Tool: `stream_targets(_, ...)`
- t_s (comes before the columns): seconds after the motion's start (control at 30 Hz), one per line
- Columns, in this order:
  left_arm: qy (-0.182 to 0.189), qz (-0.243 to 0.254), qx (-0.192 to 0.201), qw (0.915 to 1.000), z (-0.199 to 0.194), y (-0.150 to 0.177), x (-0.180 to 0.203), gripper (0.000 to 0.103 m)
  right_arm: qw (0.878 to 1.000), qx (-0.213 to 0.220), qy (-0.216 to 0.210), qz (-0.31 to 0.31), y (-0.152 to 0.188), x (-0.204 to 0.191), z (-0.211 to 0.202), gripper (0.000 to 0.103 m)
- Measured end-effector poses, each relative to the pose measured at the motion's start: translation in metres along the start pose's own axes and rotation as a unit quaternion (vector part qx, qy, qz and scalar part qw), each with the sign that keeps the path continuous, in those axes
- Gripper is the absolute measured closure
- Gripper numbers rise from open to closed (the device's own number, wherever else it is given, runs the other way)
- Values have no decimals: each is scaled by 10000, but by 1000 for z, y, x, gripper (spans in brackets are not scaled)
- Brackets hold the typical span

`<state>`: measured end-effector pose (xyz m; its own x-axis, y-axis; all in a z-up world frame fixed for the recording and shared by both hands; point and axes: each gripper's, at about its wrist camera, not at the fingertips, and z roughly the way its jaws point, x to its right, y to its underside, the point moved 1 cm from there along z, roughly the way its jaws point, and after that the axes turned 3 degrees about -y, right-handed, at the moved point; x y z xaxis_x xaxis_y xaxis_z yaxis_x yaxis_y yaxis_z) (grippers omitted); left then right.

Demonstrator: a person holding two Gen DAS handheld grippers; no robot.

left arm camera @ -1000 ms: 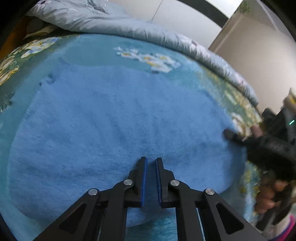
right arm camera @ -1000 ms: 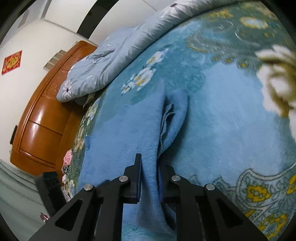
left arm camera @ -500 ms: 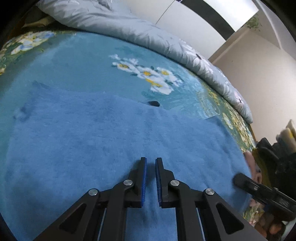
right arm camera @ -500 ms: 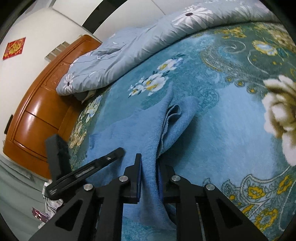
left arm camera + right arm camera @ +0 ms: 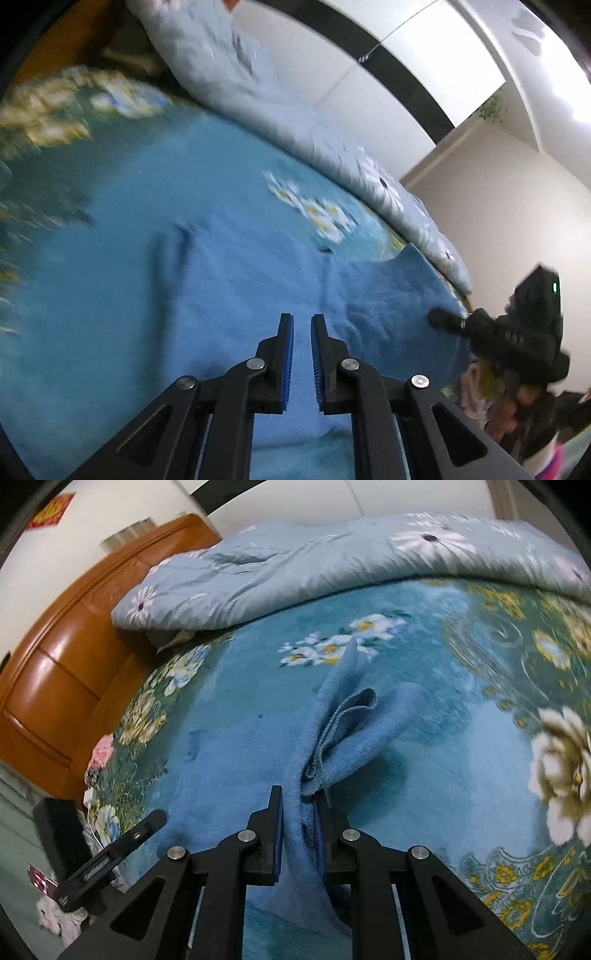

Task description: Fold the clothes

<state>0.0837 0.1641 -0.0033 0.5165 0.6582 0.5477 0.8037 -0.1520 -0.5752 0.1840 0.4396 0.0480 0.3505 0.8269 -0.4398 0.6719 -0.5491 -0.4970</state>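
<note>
Both the left gripper [image 5: 302,325] and right gripper [image 5: 300,801] have jaws pinched on the blue towel [image 5: 236,760]; carry its edge evenly across, level, toward the bed's [image 5: 461,760] far edge.

Floral teal bedspread [image 5: 461,738], grey quilt [image 5: 332,565], wooden headboard [image 5: 66,657], white walls [image 5: 498,221]

Both grippers have risen from the floral bedspread [image 5: 461,738]: the right gripper [image 5: 298,805] lifts the blue towel [image 5: 236,760] edge into a higher gathered ridge; the left gripper [image 5: 302,332] lifts its edge, exposing more bedspread beyond.
</note>
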Motion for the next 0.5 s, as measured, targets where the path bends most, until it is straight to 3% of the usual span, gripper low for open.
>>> stream_targets(0.3,-135,-407,248,9988,-38,6,-44,91,9954,-70,89,-955,-15,-95,22,88)
stream_targets(0.5,-144,-613,545,9965,-65,6,-64,84,9926,-402,-31,-1149,-11,-128,65,88)
